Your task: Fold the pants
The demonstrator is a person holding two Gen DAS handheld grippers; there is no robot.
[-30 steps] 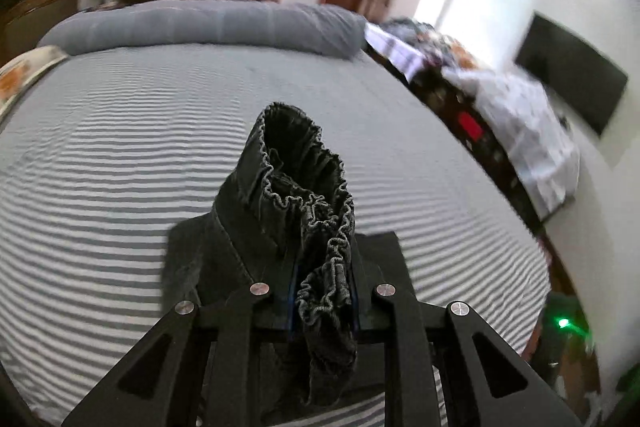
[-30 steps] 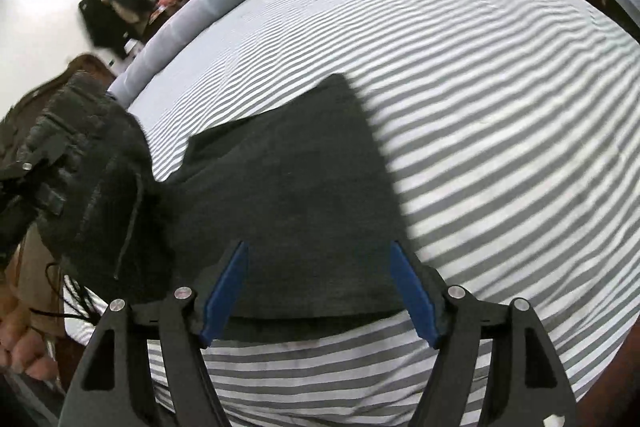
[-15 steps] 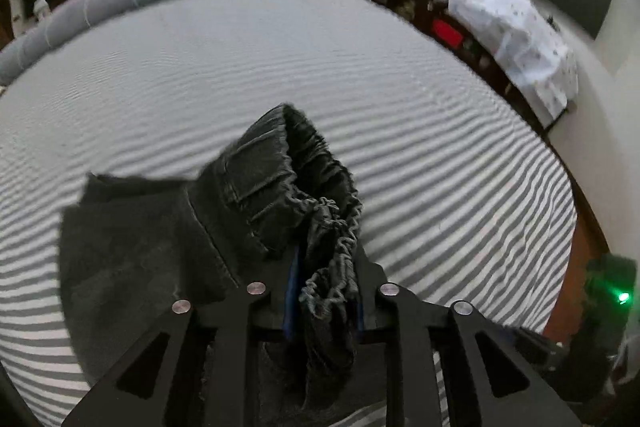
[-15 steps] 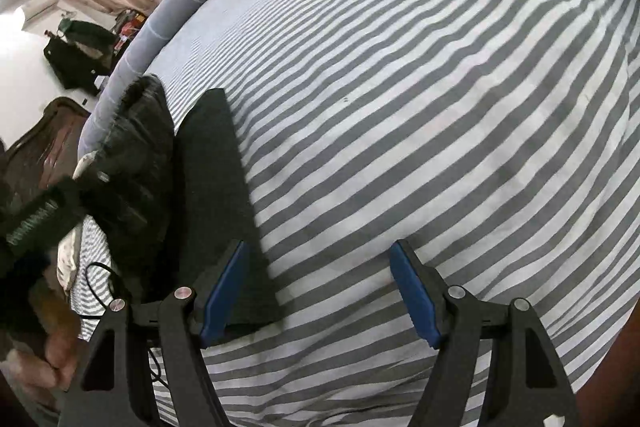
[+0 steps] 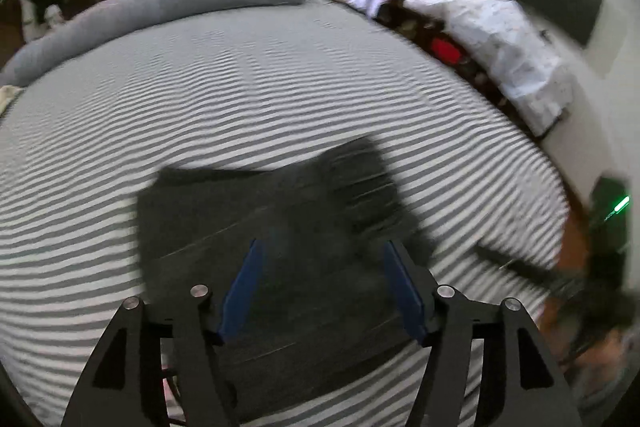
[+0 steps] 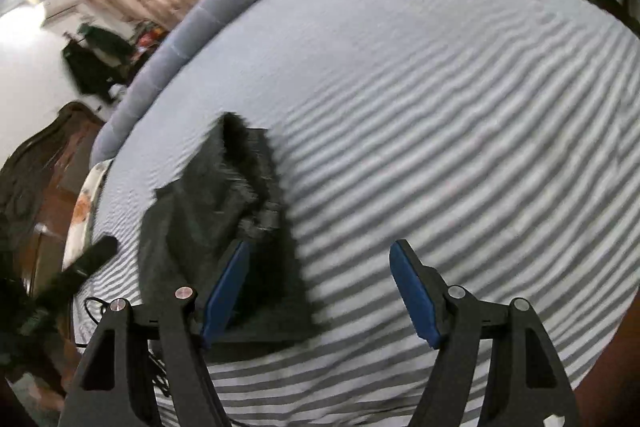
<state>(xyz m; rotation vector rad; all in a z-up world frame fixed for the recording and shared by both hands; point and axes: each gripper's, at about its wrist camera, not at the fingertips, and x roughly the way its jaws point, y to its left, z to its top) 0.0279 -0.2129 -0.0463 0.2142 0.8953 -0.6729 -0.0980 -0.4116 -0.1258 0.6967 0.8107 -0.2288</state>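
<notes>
The dark grey pants (image 5: 256,227) lie folded in a flat bundle on the striped bed (image 5: 280,75), near its front edge. They also show in the right wrist view (image 6: 216,211), left of centre. My left gripper (image 5: 322,249) is open and empty, just above the pants' near part. My right gripper (image 6: 324,251) is open and empty over the bed, with its left finger (image 6: 226,287) over the pants' right edge. Both views are blurred by motion.
A long grey bolster (image 5: 168,3) lies along the far side of the bed. A cluttered side bed with white covers (image 5: 508,39) stands to the right. My right gripper shows as a dark bar (image 5: 516,263) at the right of the left wrist view.
My left gripper has opened and let go of the pants' waistband, which now lies flat on the bundle. The right gripper has swung back over the pants' edge.
</notes>
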